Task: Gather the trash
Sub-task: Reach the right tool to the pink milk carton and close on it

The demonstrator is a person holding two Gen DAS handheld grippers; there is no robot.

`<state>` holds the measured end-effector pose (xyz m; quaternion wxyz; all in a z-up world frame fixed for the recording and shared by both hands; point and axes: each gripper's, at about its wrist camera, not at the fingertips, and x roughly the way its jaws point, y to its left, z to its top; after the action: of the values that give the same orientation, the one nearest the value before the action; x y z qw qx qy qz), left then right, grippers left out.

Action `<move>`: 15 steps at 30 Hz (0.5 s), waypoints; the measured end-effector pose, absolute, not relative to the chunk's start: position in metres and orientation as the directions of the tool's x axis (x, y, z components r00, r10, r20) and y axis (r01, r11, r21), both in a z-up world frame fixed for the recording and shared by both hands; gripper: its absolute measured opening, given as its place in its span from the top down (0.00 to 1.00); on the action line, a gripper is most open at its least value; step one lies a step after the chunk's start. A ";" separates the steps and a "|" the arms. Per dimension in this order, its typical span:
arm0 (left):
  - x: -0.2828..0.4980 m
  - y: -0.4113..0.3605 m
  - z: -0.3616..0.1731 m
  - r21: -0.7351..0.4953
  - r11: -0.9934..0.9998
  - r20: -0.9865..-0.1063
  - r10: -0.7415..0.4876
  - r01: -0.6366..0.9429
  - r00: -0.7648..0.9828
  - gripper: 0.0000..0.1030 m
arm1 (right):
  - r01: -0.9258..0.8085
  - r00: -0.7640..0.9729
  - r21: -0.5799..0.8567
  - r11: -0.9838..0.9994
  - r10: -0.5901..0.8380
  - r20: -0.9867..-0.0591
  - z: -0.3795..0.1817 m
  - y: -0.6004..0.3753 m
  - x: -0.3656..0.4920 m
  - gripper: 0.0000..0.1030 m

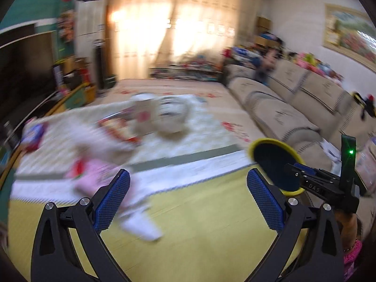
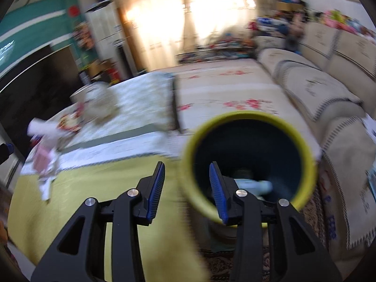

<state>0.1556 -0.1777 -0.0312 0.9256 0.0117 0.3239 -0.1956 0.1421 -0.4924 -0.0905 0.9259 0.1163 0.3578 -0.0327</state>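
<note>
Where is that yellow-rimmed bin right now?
The yellow-rimmed bin is low and right of centre in the right wrist view, its rim between the right hand-held gripper fingers, beside the beige sofa.

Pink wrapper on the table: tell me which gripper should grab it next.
Left. The left gripper is open and empty, with the pink wrapper just ahead of its fingers on the table. The right gripper is clamped on the rim of the yellow-rimmed bin, so it is occupied.

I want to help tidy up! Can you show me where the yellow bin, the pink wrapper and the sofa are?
yellow bin (image 2: 303, 138): right wrist view, on its yellow rim.
pink wrapper (image 1: 90, 176): left wrist view, middle of the blurred pink patch.
sofa (image 1: 277, 112): left wrist view, on a beige seat cushion.
</note>
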 end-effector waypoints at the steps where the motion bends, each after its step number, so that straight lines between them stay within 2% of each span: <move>1: 0.150 -0.156 -0.033 -0.106 0.938 -0.605 -0.324 0.330 0.727 0.05 | 0.108 0.740 0.193 0.975 0.051 -0.671 -0.090 -0.477 0.147 0.60; 8: 0.117 -0.045 -0.048 -0.116 0.985 -0.606 -0.172 0.127 0.776 0.05 | -0.181 0.677 0.189 0.965 0.261 -0.688 -0.088 -0.350 0.171 0.60; 11: 0.110 -0.016 -0.055 -0.138 0.987 -0.611 -0.153 0.085 0.777 0.05 | -0.283 0.635 0.189 0.940 0.331 -0.698 -0.088 -0.300 0.178 0.60; 15: 0.104 0.005 -0.061 -0.171 0.983 -0.610 -0.161 0.070 0.776 0.05 | -0.331 0.602 0.153 0.931 0.333 -0.726 -0.094 -0.257 0.190 0.60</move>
<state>0.1042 0.0050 -0.0615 0.9398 -0.0695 0.3289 -0.0614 0.1900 -0.2568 -0.0935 0.8949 0.0012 0.4059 0.1857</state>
